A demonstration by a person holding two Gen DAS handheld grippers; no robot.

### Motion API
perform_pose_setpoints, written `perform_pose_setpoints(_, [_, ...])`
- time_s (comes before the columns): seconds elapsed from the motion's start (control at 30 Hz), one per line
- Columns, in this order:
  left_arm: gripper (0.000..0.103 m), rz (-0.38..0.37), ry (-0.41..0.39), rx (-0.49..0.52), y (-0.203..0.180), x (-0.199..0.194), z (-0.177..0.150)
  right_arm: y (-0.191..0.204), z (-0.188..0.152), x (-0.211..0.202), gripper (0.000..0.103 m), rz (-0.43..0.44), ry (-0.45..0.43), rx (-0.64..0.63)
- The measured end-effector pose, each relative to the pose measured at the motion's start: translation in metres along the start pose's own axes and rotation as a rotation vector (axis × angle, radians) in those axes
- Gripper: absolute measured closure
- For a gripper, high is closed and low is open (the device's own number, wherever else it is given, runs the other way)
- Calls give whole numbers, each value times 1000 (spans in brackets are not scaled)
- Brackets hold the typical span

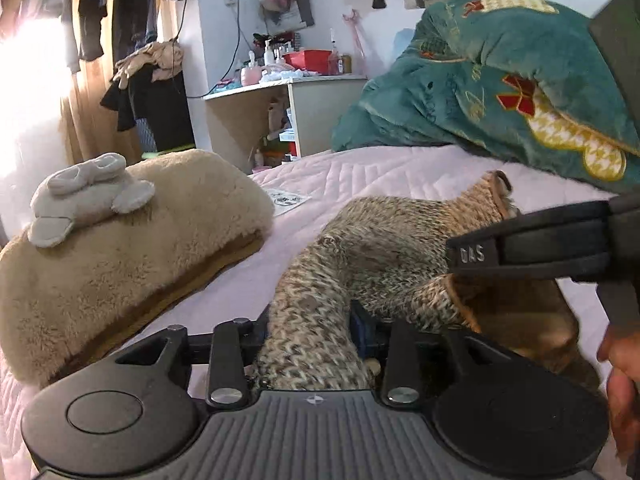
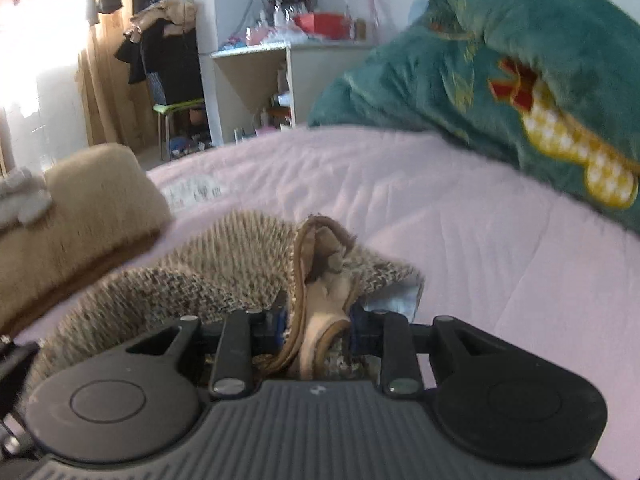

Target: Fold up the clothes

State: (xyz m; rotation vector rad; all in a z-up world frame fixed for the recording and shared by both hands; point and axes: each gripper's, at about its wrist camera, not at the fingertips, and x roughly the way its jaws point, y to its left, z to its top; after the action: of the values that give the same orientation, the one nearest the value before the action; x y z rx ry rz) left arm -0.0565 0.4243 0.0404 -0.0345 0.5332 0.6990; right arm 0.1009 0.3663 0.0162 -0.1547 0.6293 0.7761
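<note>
A speckled beige-brown knit garment (image 1: 372, 248) with tan lining lies bunched on the pink bed. My left gripper (image 1: 310, 328) is shut on a thick fold of the knit, which fills the gap between its fingers. In the left wrist view the right gripper's black body (image 1: 532, 248) crosses from the right above the garment. In the right wrist view my right gripper (image 2: 318, 332) is shut on the same knit garment (image 2: 240, 256) at its tan-trimmed edge, lining showing between the fingers. The fingertips of both are hidden by cloth.
A folded fluffy beige coat (image 1: 132, 248) with a small grey plush piece (image 1: 88, 192) on top sits at the left. A teal blanket (image 1: 500, 80) is heaped at the right rear. The pink quilt (image 2: 460, 224) stretches ahead. A cluttered desk (image 1: 288, 84) and hanging clothes stand behind. A hand (image 1: 620, 392) shows at right.
</note>
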Motion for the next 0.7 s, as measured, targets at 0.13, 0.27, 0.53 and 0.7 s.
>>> perform_pose_setpoints(0.13, [45, -5, 28, -23, 7, -8, 5, -10, 8, -5, 63, 15, 33, 79])
perform_pose_setpoints(0.27, [38, 10, -13, -58, 11, -41, 17, -14, 15, -36, 45, -27, 1, 36])
perform_pose_setpoints(0.53, [29, -131, -53, -59, -16, -99, 25, -39, -12, -128, 31, -107, -55, 73])
perform_pose_setpoints(0.7, [28, -295, -23, 34, -75, -136, 9, -92, -58, -194, 27, -215, -15, 165])
